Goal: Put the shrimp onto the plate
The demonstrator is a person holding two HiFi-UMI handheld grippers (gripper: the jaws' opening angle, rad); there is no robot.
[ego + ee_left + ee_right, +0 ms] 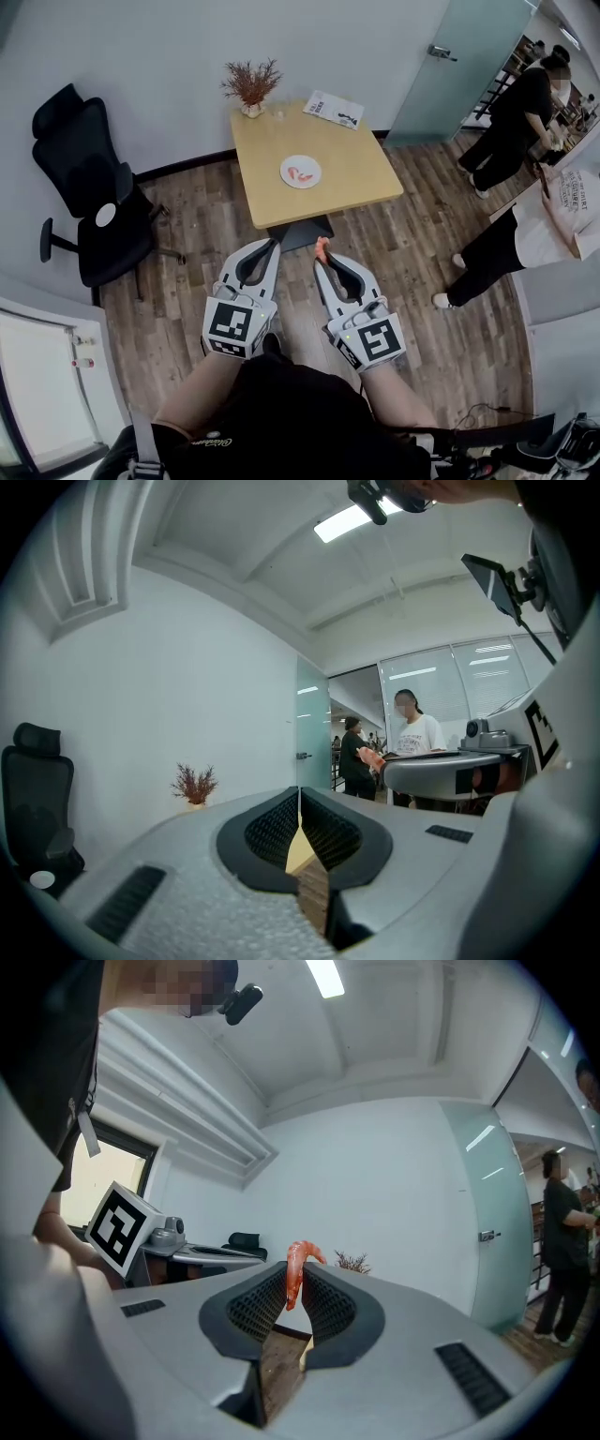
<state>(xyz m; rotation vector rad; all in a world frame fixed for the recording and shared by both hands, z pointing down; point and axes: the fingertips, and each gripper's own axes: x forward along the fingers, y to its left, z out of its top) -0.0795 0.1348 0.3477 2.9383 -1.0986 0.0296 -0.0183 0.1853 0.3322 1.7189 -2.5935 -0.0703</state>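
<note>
Shrimp: the shrimp (294,1277) is pinched at the very tip of your right hand-held gripper (321,254). Its curly end sticks up above the jaws.
Right hand-held gripper: closed on the shrimp, with only a thin bit of it in the grip.
Left hand-held gripper: your left hand-held gripper (268,246) has its jaws shut together with nothing between them.
Plate: the white plate (301,158) sits near the middle of the table (352,173). Small orange pieces (298,173) lie on it; they look like shrimp too.
Where you are: both hand-held grippers are over the wood floor (403,253), well short of the plate and on your side of it.
Step now: I think you are carrying the shrimp to the plate.
How to do it well: move slowly and steadily, since the grip is small and a jolt could drop the shrimp. Bring the tip right above a bare part of the plate, go low, then open the jaws.
Watch out: the plant (250,86) and the booklet (335,109) are past the plate, so stop at the plate.
</note>
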